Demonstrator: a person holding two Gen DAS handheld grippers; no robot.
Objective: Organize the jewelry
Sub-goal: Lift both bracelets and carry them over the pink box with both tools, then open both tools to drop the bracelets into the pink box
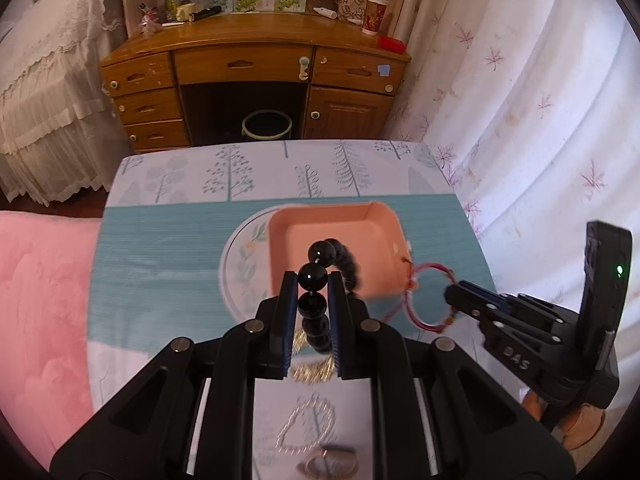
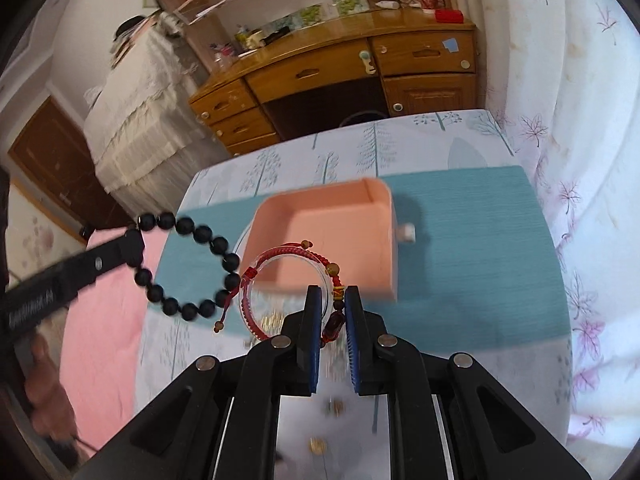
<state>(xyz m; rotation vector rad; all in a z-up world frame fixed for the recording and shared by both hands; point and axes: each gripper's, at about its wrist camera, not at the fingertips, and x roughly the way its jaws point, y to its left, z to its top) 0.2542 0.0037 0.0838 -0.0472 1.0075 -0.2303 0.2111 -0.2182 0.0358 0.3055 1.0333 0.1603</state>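
Note:
My left gripper (image 1: 313, 280) is shut on a black bead bracelet (image 1: 320, 304) and holds it in the air just in front of the open pink box (image 1: 316, 236). The bracelet also shows in the right wrist view (image 2: 200, 264), hanging left of the box (image 2: 332, 224). My right gripper (image 2: 333, 296) is shut on a red cord bracelet (image 2: 280, 264) with gold beads, held near the box's front edge. In the left wrist view the red bracelet (image 1: 430, 296) hangs at the box's right front corner, from the right gripper (image 1: 454, 294).
The box stands on a floral plate (image 1: 240, 264) on a teal mat (image 1: 160, 256) over a tree-print tablecloth. A thin silver chain (image 1: 308, 428) and gold jewelry (image 1: 312, 368) lie on the cloth below my left gripper. A pink blanket (image 1: 40, 300) lies left; a wooden desk (image 1: 256, 80) stands behind.

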